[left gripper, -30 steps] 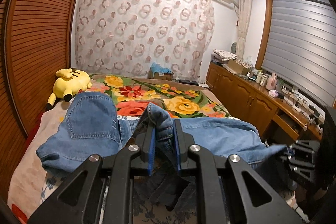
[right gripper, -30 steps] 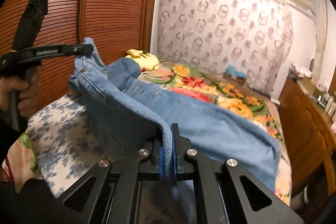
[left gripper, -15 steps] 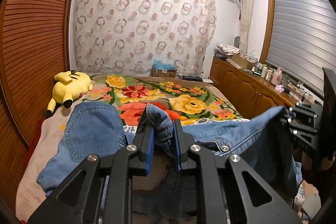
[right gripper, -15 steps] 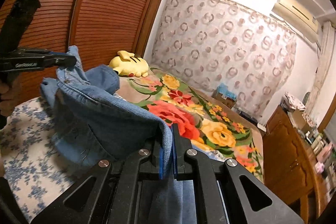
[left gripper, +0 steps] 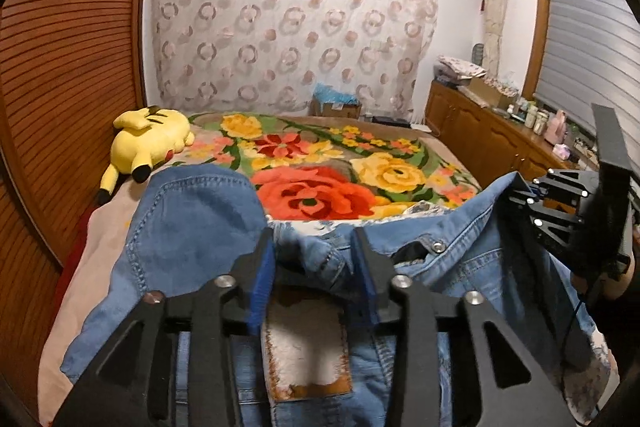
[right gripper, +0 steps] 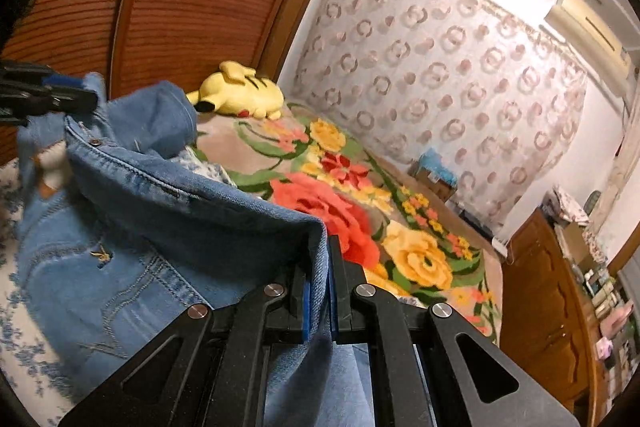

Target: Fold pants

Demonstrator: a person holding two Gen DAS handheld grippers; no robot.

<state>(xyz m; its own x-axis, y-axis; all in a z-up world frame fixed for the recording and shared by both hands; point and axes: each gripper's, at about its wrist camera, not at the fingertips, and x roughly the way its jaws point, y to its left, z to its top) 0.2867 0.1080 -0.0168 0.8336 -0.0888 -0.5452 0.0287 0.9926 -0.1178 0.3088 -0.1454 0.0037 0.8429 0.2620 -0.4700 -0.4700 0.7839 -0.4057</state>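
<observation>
Blue denim pants (left gripper: pixel 192 227) lie bunched over the near end of the bed, waistband up, with the leather label (left gripper: pixel 308 359) showing. My left gripper (left gripper: pixel 314 259) stands open, its jaws wide apart around the waistband fold, not pinching it. My right gripper (right gripper: pixel 319 267) is shut on the waistband edge of the pants (right gripper: pixel 132 267) and holds it raised. The right gripper also shows at the right edge of the left wrist view (left gripper: pixel 560 211). The left gripper shows at the far left of the right wrist view (right gripper: pixel 48 95).
A floral blanket (left gripper: pixel 320 183) covers the bed. A yellow plush toy (left gripper: pixel 148 139) lies at its far left by the slatted wooden wardrobe (left gripper: pixel 72 67). A wooden cabinet (left gripper: pixel 492 139) with clutter runs along the right wall. A patterned curtain (left gripper: pixel 296 23) hangs behind.
My left gripper has opened and let go of the waistband it was pinching. The right gripper has kept its hold and moved closer to the left one, bunching the pants.
</observation>
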